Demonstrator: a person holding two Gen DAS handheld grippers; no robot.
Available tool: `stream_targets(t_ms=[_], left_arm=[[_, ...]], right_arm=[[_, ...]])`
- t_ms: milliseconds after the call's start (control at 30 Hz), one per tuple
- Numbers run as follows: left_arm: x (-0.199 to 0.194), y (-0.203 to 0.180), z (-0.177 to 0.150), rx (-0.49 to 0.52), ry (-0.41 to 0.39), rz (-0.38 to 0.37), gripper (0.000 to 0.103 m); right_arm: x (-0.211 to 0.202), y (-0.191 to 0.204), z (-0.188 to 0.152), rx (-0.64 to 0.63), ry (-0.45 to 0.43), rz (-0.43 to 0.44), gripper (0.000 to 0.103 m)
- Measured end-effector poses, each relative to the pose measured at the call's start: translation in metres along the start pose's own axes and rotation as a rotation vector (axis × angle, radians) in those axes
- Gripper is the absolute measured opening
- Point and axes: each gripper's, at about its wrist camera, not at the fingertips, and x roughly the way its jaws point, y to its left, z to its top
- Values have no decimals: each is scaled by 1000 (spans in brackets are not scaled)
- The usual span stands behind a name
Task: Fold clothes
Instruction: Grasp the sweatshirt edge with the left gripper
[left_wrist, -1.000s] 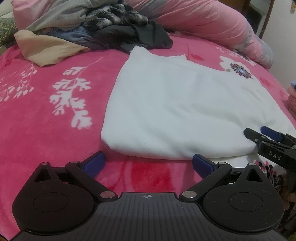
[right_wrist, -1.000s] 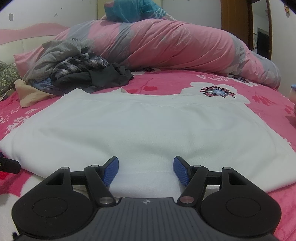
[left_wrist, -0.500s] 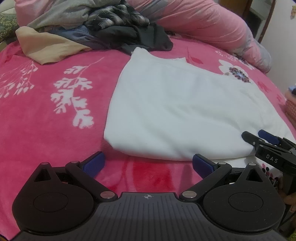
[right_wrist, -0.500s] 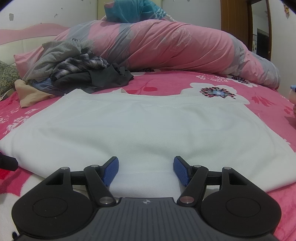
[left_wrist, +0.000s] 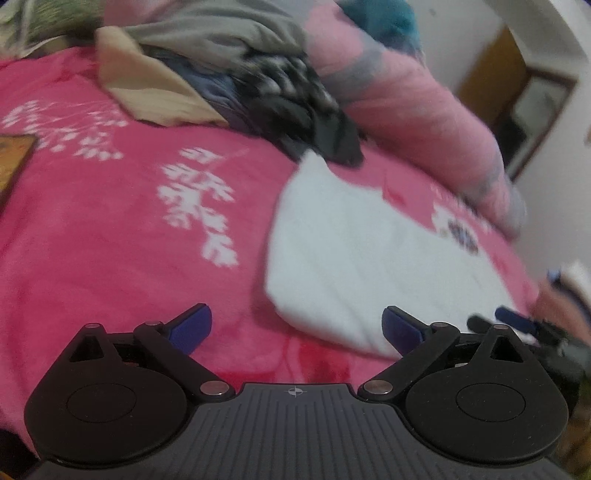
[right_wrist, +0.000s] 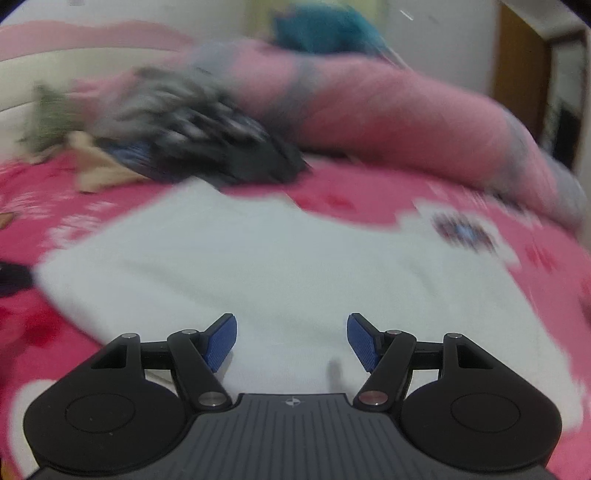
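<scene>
A folded white garment (left_wrist: 354, 258) (right_wrist: 280, 273) lies flat on the pink flowered bedspread (left_wrist: 110, 236). My left gripper (left_wrist: 297, 328) is open over the spread at the garment's near left corner, nothing between its blue pads. My right gripper (right_wrist: 291, 341) is open above the garment's near edge, holding nothing; its tips (left_wrist: 513, 321) show at the right edge of the left wrist view. Both views are blurred by motion.
A heap of unfolded clothes (left_wrist: 258, 85) (right_wrist: 199, 140), grey, checked, dark and beige, lies at the back left. A rolled pink quilt (left_wrist: 413, 110) (right_wrist: 388, 122) runs along the far side, a teal item (right_wrist: 325, 29) on top. A brown board (left_wrist: 14, 155) sits at far left.
Both grippers have lifted and rolled, so both views tilt and blur. The left one swung left, away from the garment's middle. The white garment lies where it was.
</scene>
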Motion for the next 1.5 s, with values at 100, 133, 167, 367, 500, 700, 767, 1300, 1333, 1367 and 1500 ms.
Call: stream_targets(t_ms=[100,133,167,367,500,700,767,1300,1333,1367,1500], left_arm=[[-9,15,9,-96,-47,-3,89],[-11,19,12,-119,-56,-3,81],[-14,22,14,-142,-65,-4,78],[-15,29,20,-187,-46,-31,57],[-11,32,18,-199,-27,-73,49],[-1,42,23,-271,30,-171,67],[4,47,28,-323,51,-182,84],[88,26,59,-392,275,-358,82],[93,24,59,-389,287,-368,68],[97,23,60,-386,299,-378,65],[113,17,59,-358,323,-349,47]], right_arm=[[-13,31,13,-115,-74,125,69],[-15,44,16,-156,-96,167,69],[-16,55,19,-190,-107,202,69],[0,123,7,-403,-117,263,68],[18,153,0,-485,-102,263,63],[48,158,6,-444,-54,244,28],[50,136,20,-275,-38,303,16],[41,81,36,173,-84,413,14],[40,81,36,173,-89,415,14],[39,81,36,171,-94,416,14],[39,80,34,160,-91,425,16]])
